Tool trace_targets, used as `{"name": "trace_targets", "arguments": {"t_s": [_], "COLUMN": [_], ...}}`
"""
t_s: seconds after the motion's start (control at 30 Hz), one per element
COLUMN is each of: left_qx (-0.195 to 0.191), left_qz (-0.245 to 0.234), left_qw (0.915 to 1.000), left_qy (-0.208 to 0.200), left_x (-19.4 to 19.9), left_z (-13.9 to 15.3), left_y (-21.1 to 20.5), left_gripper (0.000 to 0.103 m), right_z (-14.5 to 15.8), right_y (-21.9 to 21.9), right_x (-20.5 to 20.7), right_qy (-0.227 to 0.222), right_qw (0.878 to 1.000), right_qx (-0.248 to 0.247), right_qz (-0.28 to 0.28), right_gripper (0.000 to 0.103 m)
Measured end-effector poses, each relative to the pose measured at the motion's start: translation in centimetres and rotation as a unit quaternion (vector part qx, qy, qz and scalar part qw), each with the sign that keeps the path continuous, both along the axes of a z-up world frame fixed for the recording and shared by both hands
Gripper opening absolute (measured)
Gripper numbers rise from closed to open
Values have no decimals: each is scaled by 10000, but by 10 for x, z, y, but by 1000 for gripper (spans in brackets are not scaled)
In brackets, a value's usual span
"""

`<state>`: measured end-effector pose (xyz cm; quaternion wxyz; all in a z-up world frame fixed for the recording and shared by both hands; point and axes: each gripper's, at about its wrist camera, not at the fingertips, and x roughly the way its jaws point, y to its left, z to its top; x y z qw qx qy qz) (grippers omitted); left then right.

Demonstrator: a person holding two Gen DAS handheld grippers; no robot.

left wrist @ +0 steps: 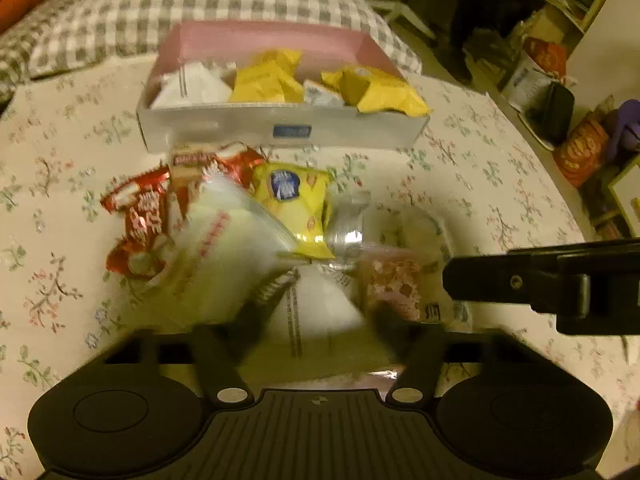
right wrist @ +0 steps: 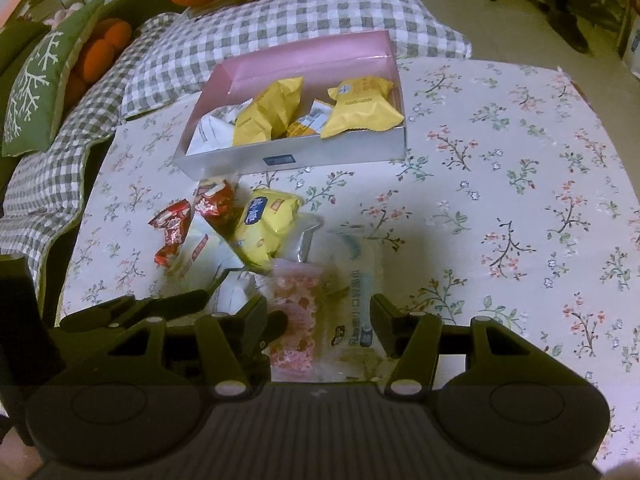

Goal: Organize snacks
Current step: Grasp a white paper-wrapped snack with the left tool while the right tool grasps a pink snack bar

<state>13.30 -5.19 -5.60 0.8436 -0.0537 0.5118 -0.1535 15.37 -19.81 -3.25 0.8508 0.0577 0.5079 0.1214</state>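
A table under a flowered cloth [right wrist: 500, 152] fills most of what I can see, with a grey checked quilt [right wrist: 280, 12] bunched along its far edge. On the cloth sits a shallow box [right wrist: 304, 156], pink inside and pale outside, already holding several yellow packets [right wrist: 362, 106] and a few white ones. Just in front of the box lies a loose heap of snacks: two red wrappers [left wrist: 138, 220], a yellow packet with a blue badge [left wrist: 294, 196], white packets, and nearest the grippers a clear pack with a pink pattern [right wrist: 294, 320]. The right gripper [right wrist: 320, 320] has its two fingers planted either side of that pink-patterned pack, but whether the pads actually press on it I cannot tell. The left gripper [left wrist: 316, 320] reaches down over a white packet [left wrist: 316, 300] at the near edge of the heap; its fingertips are blurred, the packet lies between them, and I cannot make out whether they pinch it.
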Motion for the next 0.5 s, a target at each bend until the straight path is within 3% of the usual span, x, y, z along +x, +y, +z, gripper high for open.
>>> {"name": "trace_targets", "arguments": {"t_s": [0.17,0.5], "left_qx": [-183,212], "left_qz": [50,-121], "left_qw": [9998,9997], "left_qy": [72,-55], "left_x": [0,-3], "left_z": [-3,-9], "left_y": [9,-1], "left_gripper": [48,50], "right_z": [-3,-16], "right_y": [-2,0], "right_x": [2,5], "right_qy": [61,361], "right_qw": [10000,9993], "right_qx": [15,102], "right_qz": [-41,-69], "right_gripper": [54,54]}}
